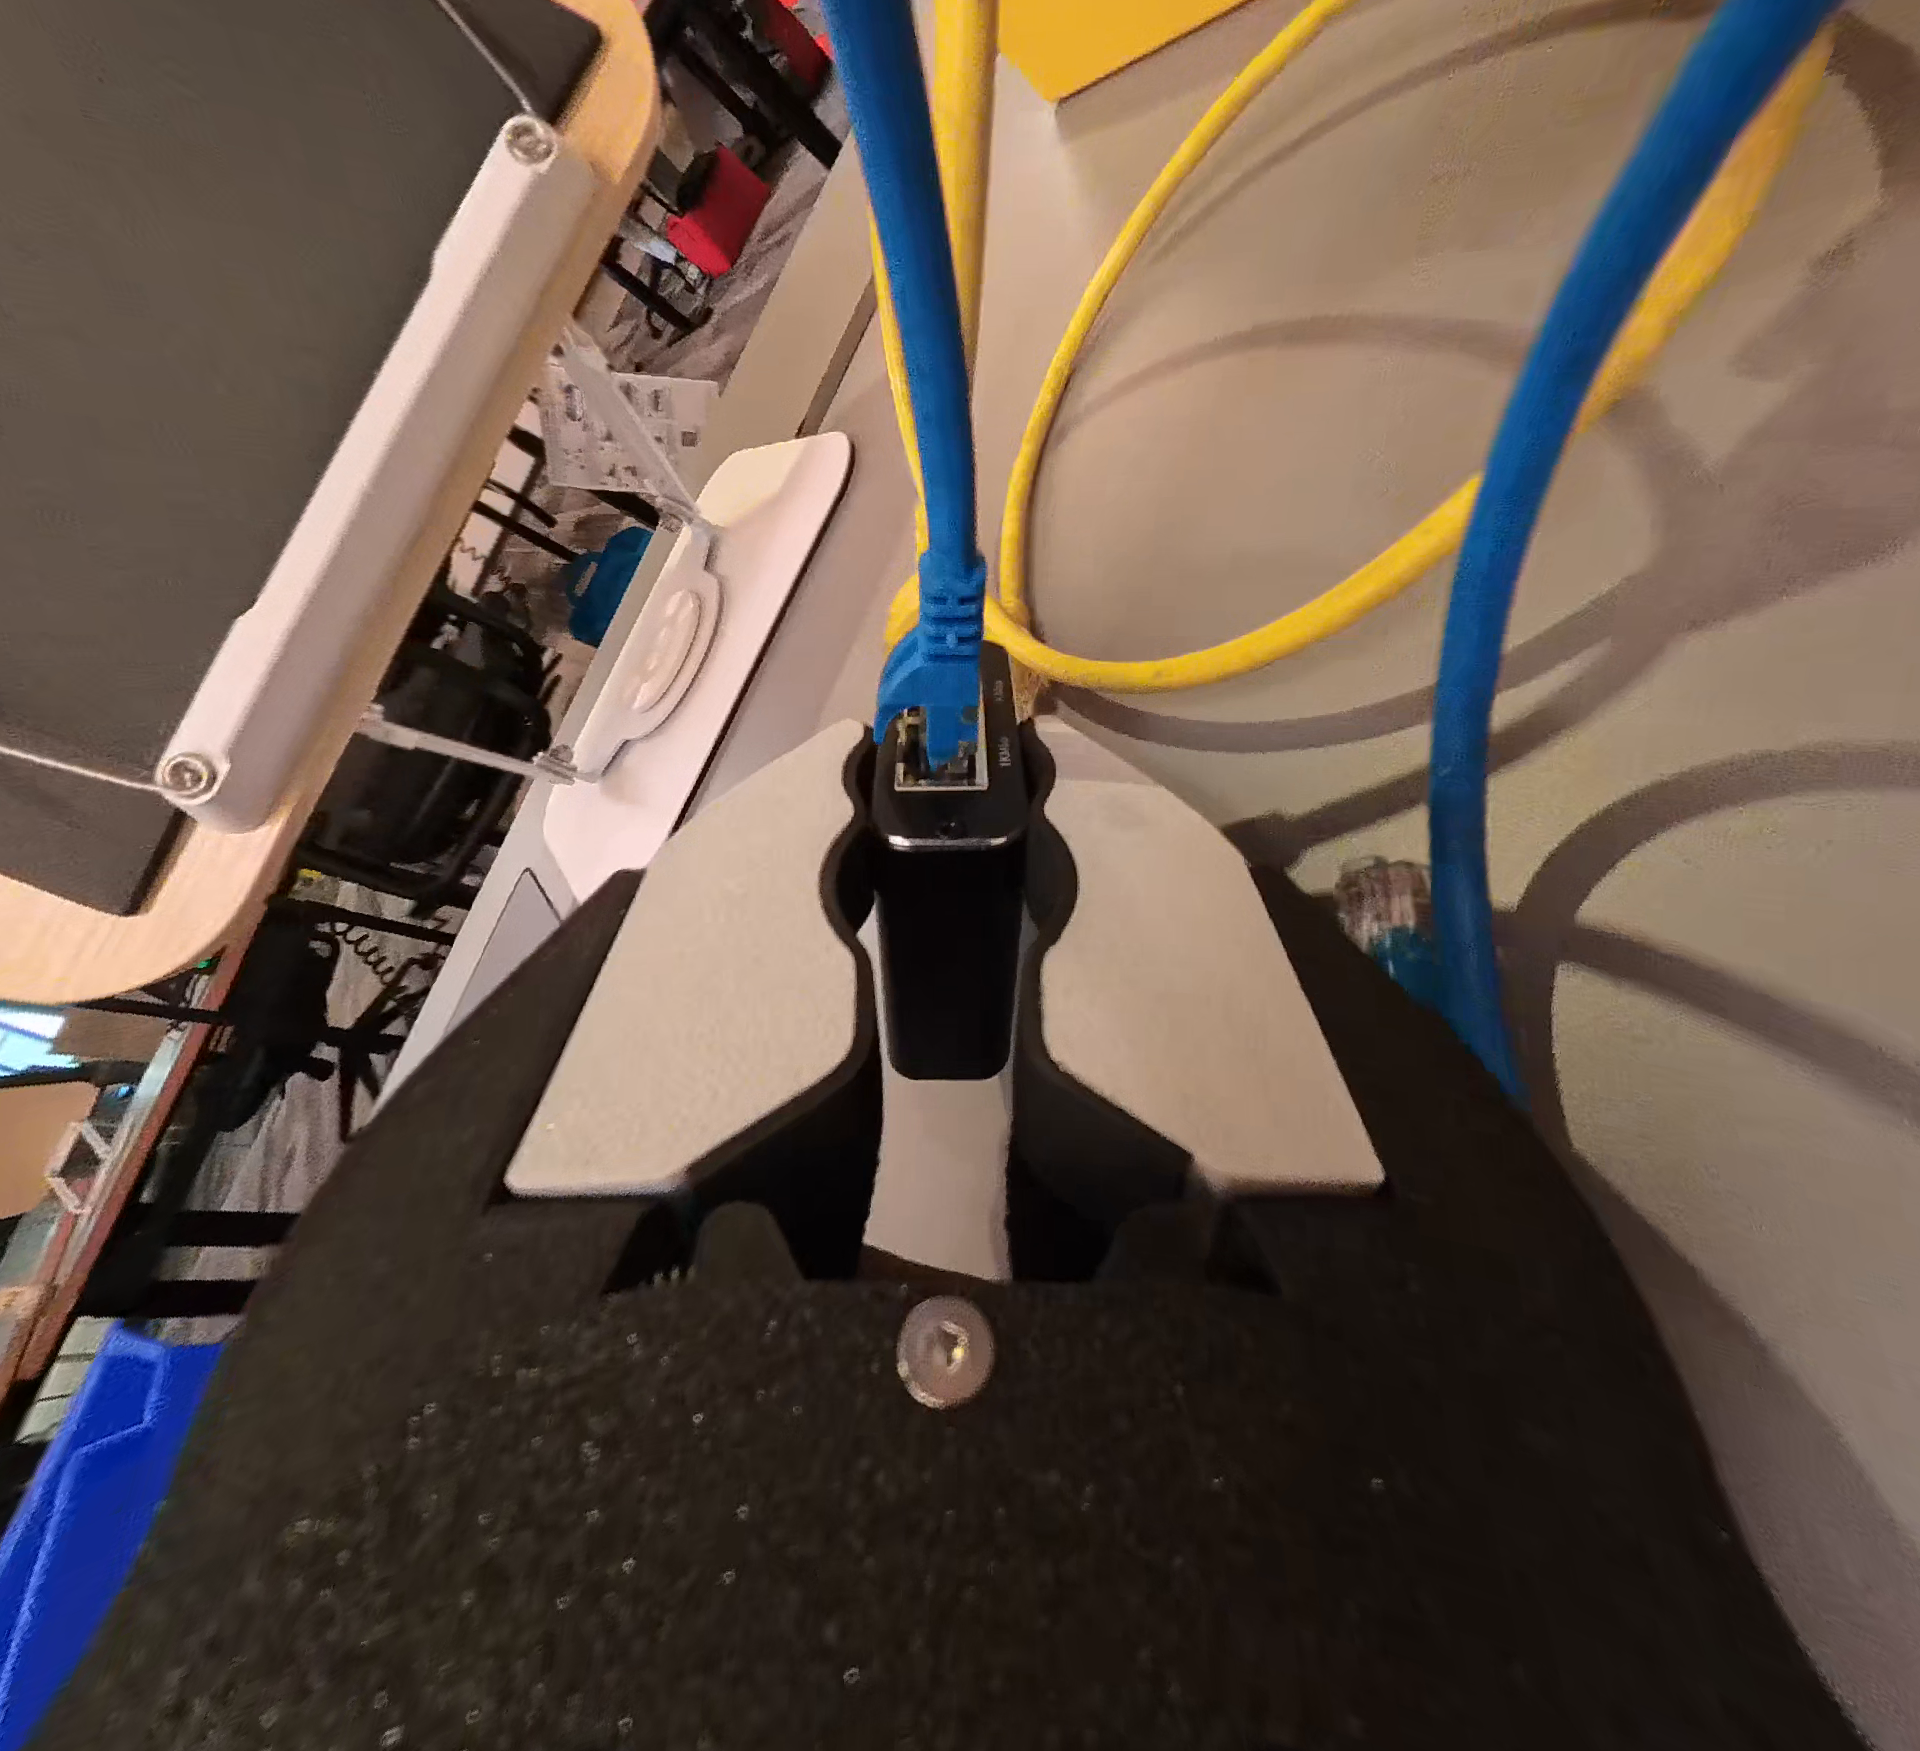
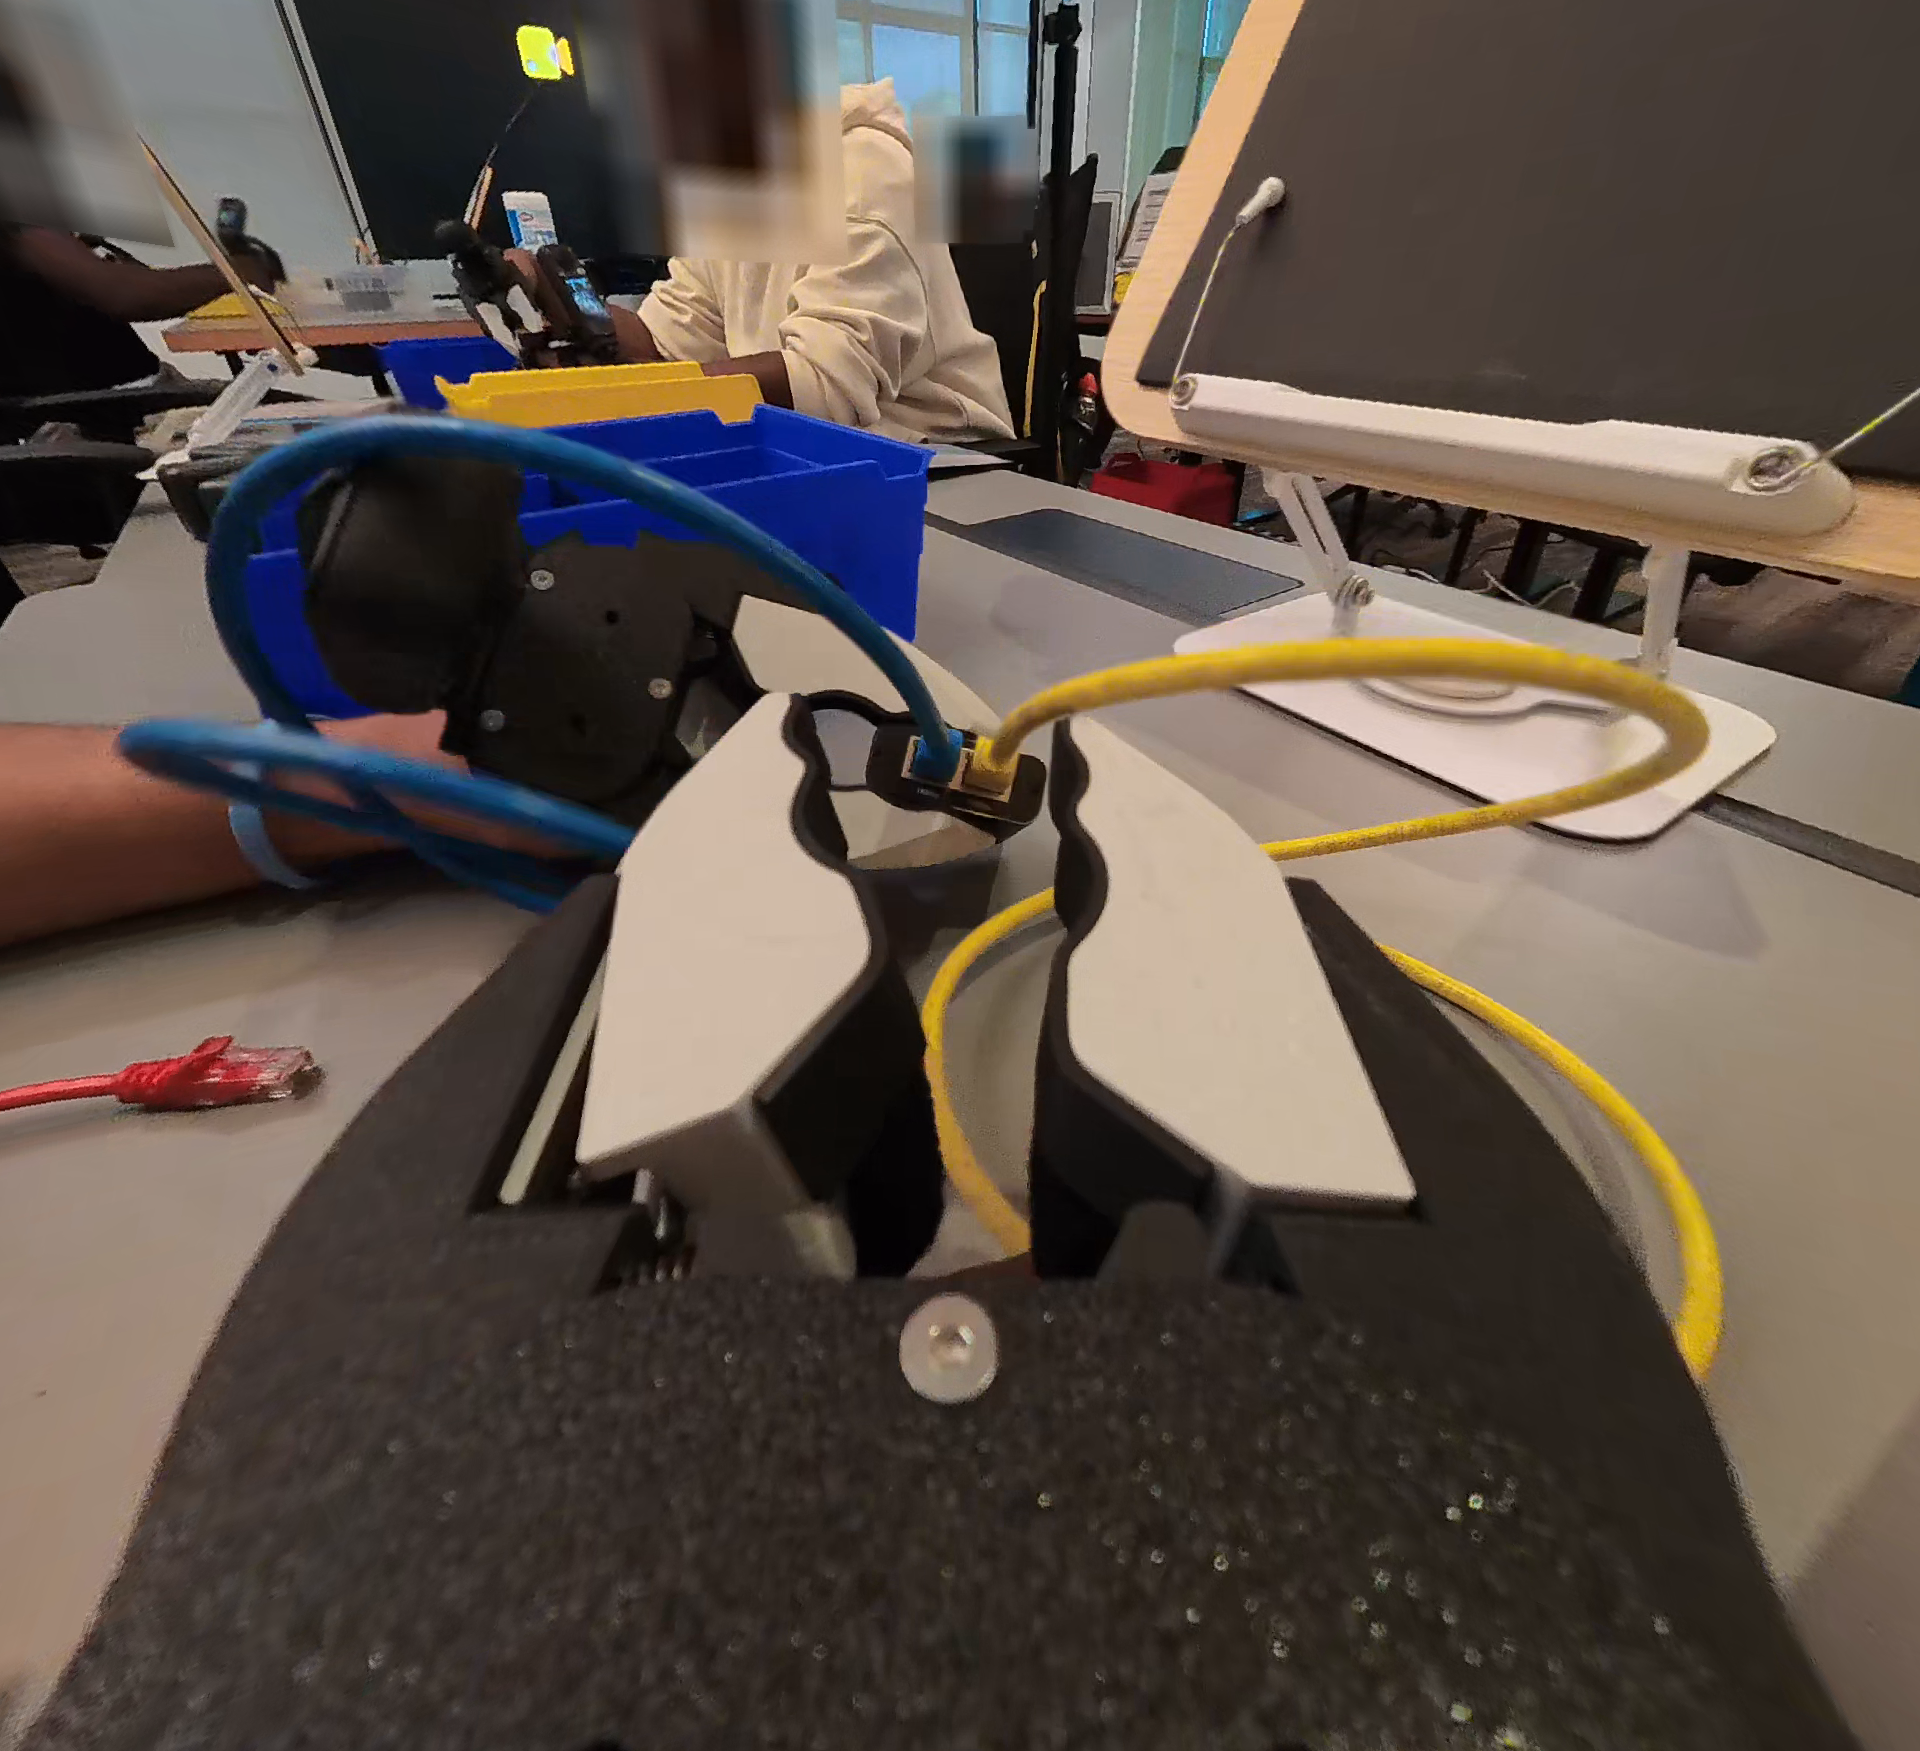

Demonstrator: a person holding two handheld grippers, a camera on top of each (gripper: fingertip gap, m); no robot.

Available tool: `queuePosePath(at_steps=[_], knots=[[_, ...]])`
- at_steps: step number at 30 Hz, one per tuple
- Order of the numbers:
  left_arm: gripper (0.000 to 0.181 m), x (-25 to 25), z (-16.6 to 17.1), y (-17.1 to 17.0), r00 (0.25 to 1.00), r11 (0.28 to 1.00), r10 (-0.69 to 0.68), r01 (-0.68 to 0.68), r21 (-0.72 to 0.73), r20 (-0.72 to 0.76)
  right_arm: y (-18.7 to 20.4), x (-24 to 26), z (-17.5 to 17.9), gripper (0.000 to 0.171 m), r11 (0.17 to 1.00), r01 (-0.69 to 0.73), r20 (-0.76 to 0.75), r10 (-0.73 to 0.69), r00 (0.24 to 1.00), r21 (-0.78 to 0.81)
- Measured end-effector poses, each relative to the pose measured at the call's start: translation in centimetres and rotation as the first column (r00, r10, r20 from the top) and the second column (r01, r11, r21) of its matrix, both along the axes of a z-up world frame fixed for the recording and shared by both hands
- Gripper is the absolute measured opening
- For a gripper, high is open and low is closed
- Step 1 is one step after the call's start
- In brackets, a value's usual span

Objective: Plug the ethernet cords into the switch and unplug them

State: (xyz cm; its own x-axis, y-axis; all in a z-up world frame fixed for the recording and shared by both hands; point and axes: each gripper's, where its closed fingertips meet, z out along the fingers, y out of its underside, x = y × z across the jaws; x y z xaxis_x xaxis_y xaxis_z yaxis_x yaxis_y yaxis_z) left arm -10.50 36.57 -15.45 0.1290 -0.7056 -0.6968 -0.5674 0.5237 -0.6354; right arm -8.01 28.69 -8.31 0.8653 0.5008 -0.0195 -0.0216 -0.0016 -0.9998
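while clamped between the two fingers of the left gripper (image 1: 948, 792), sits the small black switch (image 1: 945, 932), ports facing away, lifted just off the grey table (image 1: 1714, 1182). plugged into its ports: a blue cord (image 1: 940, 631) and, right beside it, a yellow cord (image 1: 1143, 667), both looping off across the tabletop. facing the ports from the opposite side, the right gripper (image 2: 935, 766), fingers parted and empty, level with the two plugs and near them but touching neither. lying loose on the table well to the side, a red cord (image 2: 166, 1083), unplugged. behind, a blue bin (image 2: 831, 506) and a tilted board on a white stand (image 2: 1507, 725).

likely next: pinching one plug to pull it out. risks from here: with the plugs side by side, closing on both at once, or catching only the cable so that the pull strains the boot while the latch tab stays locked. also possible: the switch twisting or slipping in the left grip under a hard tug, or slack loops snagging a finger.
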Motion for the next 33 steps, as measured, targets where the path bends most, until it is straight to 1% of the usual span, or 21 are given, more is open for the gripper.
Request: queuePosePath(at_steps=[5, 7, 9, 11, 14, 15, 17, 18, 19, 20, 22, 24, 25, 26, 28, 30, 32, 33], knots=[[0.024, -0.2, -0.4, 0.6, 0.998, 0.998, 0.049, -0.048, 0.029, -0.032, 0.0, 0.2, 0.1, 0.029, 1.0, 0.01, -0.011, -0.01, 1.0, 0.003], [0.024, -0.5, -0.5, 1.2, 0.994, 0.994, 0.097, -0.095, 0.048, -0.05, 0.0, 0.9, 0.3, 0.029, 0.999, 0.043, -0.032, -0.043, 0.999, 0.005], [0.024, -1.0, -0.7, 2.1, 0.985, 0.985, 0.142, -0.131, 0.114, -0.094, -0.3, 1.3, 0.4, 0.03, 0.997, 0.077, -0.006, -0.077, 0.997, -0.011], [0.025, -1.5, -1.0, 3.1, 0.965, 0.963, 0.206, -0.17, 0.209, -0.164, -0.8, 1.4, 1.7, 0.03, 0.995, 0.099, 0.008, -0.099, 0.995, -0.002], [0.024, -1.6, -1.3, 3.3, 0.936, 0.939, 0.267, -0.199, 0.281, -0.228, -2.3, 1.1, 3.0, 0.03, 0.994, 0.099, -0.032, -0.1, 0.994, -0.038], [0.024, -1.5, -1.3, 3.1, 0.93, 0.932, 0.28, -0.204, 0.301, -0.238, -3.1, 1.0, 2.9, 0.034, 0.994, 0.095, -0.051, -0.098, 0.994, -0.059], [0.024, -1.8, -1.4, 2.8, 0.907, 0.92, 0.322, -0.232, 0.315, -0.27, -4.5, 1.4, 2.0, 0.03, 0.985, 0.135, -0.043, -0.14, 0.989, -0.104], [0.024, -2.1, -1.6, 2.6, 0.891, 0.922, 0.34, -0.254, 0.291, -0.302, -5.2, 1.6, 1.4, 0.03, 0.979, 0.151, -0.031, -0.157, 0.987, -0.135], [0.026, -2.3, -1.9, 2.5, 0.875, 0.926, 0.353, -0.278, 0.255, -0.331, -5.9, 1.6, 0.8, 0.033, 0.974, 0.152, -0.023, -0.158, 0.987, -0.169], [0.029, -2.6, -2.2, 2.4, 0.86, 0.929, 0.364, -0.305, 0.211, -0.358, -6.5, 1.7, 0.4, 0.031, 0.969, 0.156, -0.02, -0.163, 0.986, -0.192], [0.038, -2.8, -2.2, 2.2, 0.845, 0.927, 0.375, -0.352, 0.131, -0.381, -7.7, 2.5, -0.4, 0.031, 0.954, 0.203, -0.017, -0.212, 0.977, -0.222], [0.053, -3.1, -1.8, 1.7, 0.837, 0.923, 0.366, -0.381, 0.048, -0.407, -8.5, 2.9, -1.1, 0.034, 0.937, 0.234, -0.004, -0.244, 0.97, -0.26], [0.066, -3.4, -1.4, 1.5, 0.836, 0.916, 0.366, -0.401, 0.0, -0.41, -8.8, 3.0, -1.3, 0.031, 0.931, 0.243, 0.003, -0.252, 0.968, -0.272], [0.071, -3.6, -1.0, 1.0, 0.843, 0.909, 0.352, -0.411, -0.066, -0.406, -9.1, 3.2, -1.5, 0.031, 0.924, 0.265, 0.017, -0.271, 0.962, -0.276], [0.071, -4.1, -0.4, -0.5, 0.868, 0.885, 0.314, -0.414, -0.213, -0.385, -9.4, 3.4, -1.5, 0.032, 0.916, 0.297, 0.047, -0.295, 0.954, -0.27], [0.07, -5.1, 0.7, -2.0, 0.886, 0.845, 0.306, -0.422, -0.328, -0.349, -9.7, 3.5, -1.3, 0.038, 0.914, 0.314, 0.066, -0.307, 0.949, -0.257], [0.064, -6.2, 2.5, -4.1, 0.921, 0.82, 0.294, -0.381, -0.428, -0.256, -10.1, 3.1, -1.0, 0.036, 0.923, 0.297, 0.066, -0.29, 0.955, -0.246], [0.063, -6.8, 3.4, -5.5, 0.94, 0.807, 0.282, -0.341, -0.482, -0.192, -10.2, 2.9, -0.8, 0.04, 0.927, 0.292, 0.071, -0.283, 0.956, -0.237]])
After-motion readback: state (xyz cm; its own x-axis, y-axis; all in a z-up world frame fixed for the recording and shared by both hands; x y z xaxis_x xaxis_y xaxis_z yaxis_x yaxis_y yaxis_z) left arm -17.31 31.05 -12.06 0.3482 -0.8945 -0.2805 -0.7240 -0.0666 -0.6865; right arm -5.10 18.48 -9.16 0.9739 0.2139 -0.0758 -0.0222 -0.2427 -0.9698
